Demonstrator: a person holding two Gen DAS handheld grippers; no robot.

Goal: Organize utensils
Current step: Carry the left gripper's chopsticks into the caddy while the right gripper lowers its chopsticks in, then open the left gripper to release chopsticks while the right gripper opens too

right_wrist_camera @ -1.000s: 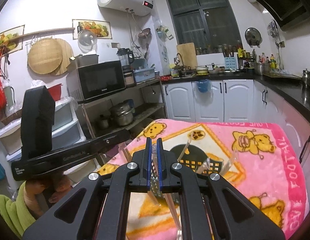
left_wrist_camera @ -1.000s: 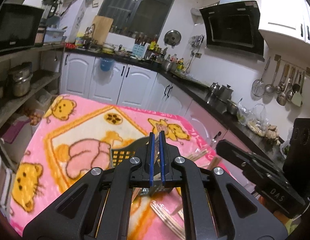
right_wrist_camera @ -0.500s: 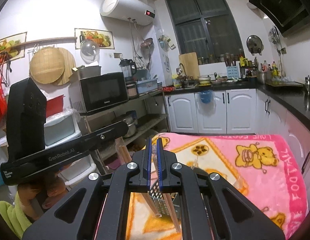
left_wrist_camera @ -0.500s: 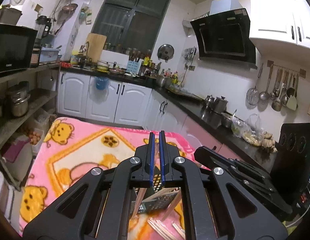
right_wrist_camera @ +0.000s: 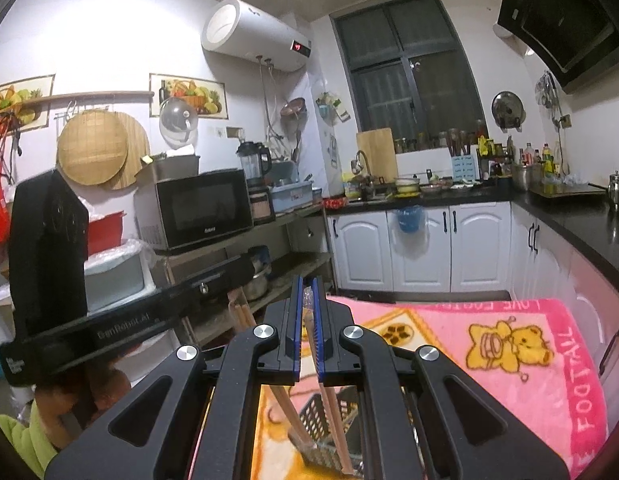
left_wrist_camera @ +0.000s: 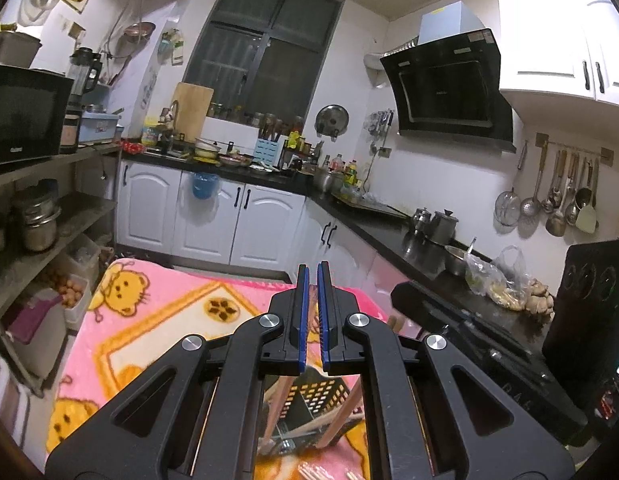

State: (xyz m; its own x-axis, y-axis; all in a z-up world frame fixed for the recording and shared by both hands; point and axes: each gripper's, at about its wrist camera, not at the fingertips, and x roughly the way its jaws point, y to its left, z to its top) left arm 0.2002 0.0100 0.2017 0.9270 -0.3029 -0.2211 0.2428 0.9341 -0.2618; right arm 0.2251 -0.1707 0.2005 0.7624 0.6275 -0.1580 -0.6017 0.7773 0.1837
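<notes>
Left gripper: black linkage body, blue-lined fingers standing parallel with a narrow gap between them. In its own view nothing shows in that gap. In the right wrist view this same gripper reaches in from the left, and pale wooden sticks hang just below its tip; whether they are pinched there cannot be told.

Right gripper: blue-lined fingers closed on a thin pale stick in a clear wrapper, which rises between the pads. From the left wrist view the right gripper appears as a black bar entering from the right, its tip hidden.

Black perforated plastic utensil basket: seen through the left gripper's frame, standing on the pink blanket with yellow bear print that covers the table. Wooden chopsticks lean at angles inside it. The right wrist view shows the same basket below the fingers, with two wooden sticks slanting down into it.

More pale sticks lie loose on the blanket nearer the camera.
</notes>
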